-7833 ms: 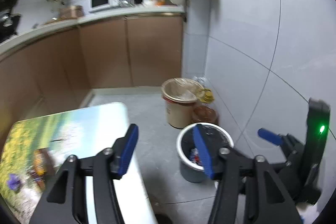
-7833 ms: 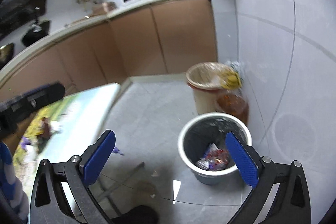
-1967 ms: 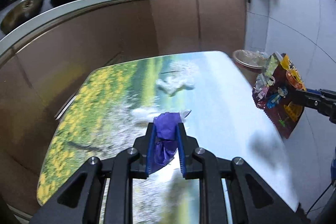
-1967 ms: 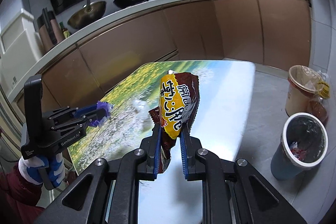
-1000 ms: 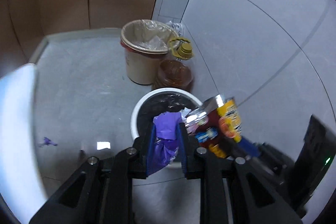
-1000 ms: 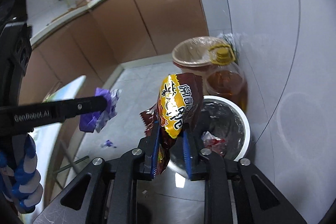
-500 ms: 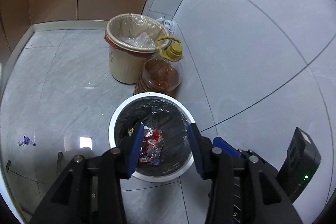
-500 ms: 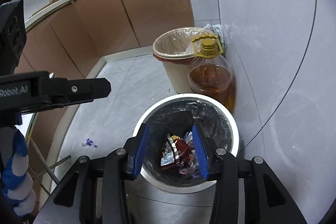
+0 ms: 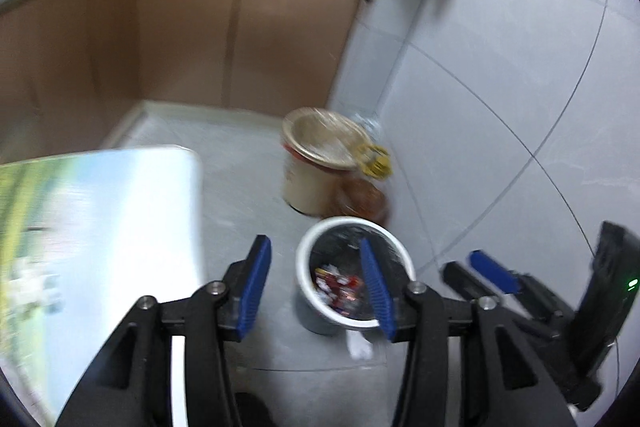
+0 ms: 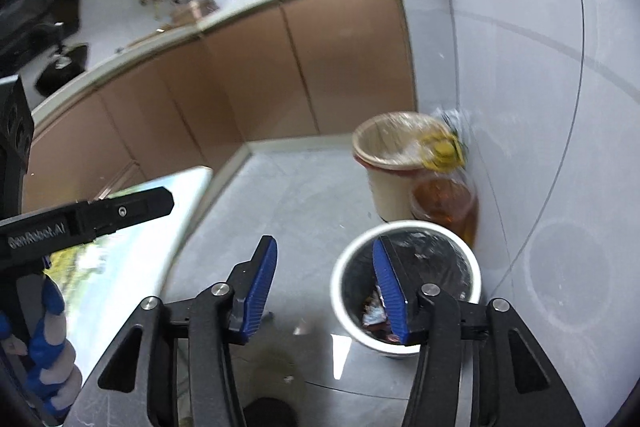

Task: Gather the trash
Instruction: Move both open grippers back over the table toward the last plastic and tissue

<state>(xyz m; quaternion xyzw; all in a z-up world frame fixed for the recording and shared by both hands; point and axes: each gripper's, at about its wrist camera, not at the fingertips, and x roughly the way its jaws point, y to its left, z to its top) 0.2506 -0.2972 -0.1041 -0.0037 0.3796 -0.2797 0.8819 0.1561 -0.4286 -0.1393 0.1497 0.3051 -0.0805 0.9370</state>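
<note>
A white-rimmed trash bin (image 9: 312, 247) with a black liner stands on the floor by the wall; it also shows in the right wrist view (image 10: 468, 255). Snack wrappers (image 9: 338, 287) lie inside it, also seen in the right wrist view (image 10: 374, 315). My left gripper (image 9: 316, 283) is open and empty, above and just left of the bin. My right gripper (image 10: 326, 287) is open and empty, above the bin's left rim. The right gripper's blue finger (image 9: 492, 269) shows at the right of the left wrist view. The left gripper's black arm (image 10: 88, 219) shows at the left of the right wrist view.
A beige lined bucket (image 9: 316, 163) and an oil bottle (image 9: 362, 195) with a yellow cap stand behind the bin against the wall. The table with a landscape print (image 9: 100, 211) is at the left. Brown kitchen cabinets (image 9: 200, 35) run along the back.
Both grippers have lifted and tilted up away from the bin, and opened wider. The table has come back into view at the left. The wrappers stay in the bin.
</note>
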